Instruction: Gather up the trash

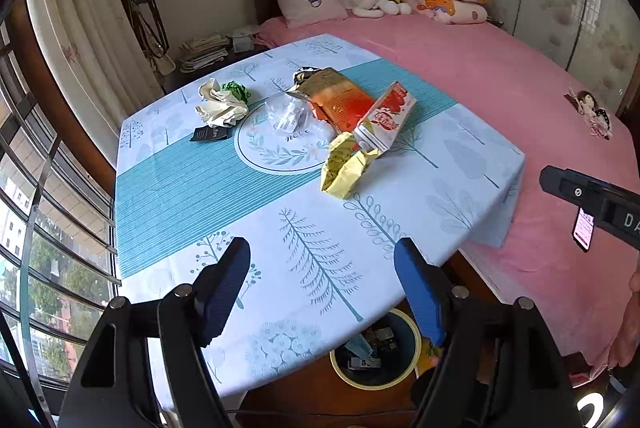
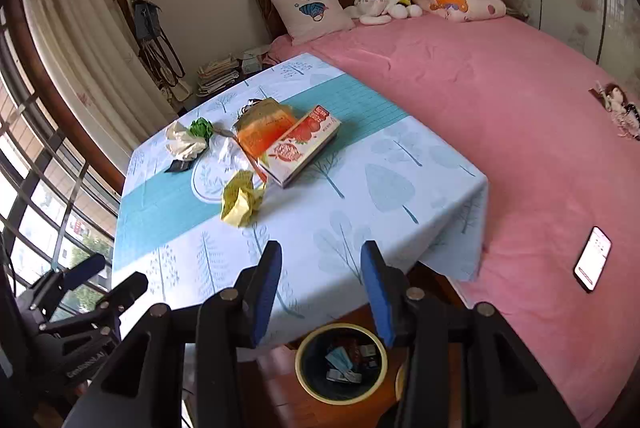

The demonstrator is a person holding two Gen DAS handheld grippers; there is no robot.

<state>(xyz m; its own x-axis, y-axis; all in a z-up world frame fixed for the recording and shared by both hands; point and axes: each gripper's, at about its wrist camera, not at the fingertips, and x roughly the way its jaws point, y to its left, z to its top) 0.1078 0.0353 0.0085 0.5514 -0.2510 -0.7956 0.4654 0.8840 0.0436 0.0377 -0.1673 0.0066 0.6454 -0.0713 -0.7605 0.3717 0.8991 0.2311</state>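
Both pairs of blue-padded jaws stand spread with nothing between them: the left gripper point(image 1: 322, 260) wide apart, the right gripper point(image 2: 320, 262) narrower, each hanging above the near edge of the table point(image 2: 420, 211), which is draped in a pale blue tree-print cloth. Below that near edge, on the wooden floor, sits a round yellow-rimmed trash bin point(image 2: 341, 362) with several scraps already inside. Farther in, near the table's middle, lies a crumpled yellow wrapper point(image 1: 345, 163), touching a red-and-white carton point(image 1: 384, 117) that lies on its side just beyond it. An orange-and-gold foil bag point(image 1: 336, 95) rests behind the carton, with a clear plastic piece point(image 1: 288, 113) to its left. Further left sit a wad of cream paper point(image 1: 218, 105) with a green scrap point(image 1: 237, 91) and a small black tag point(image 1: 209, 133). On the pink bed point(image 2: 500, 115) to the right lies a lit phone point(image 2: 593, 258).
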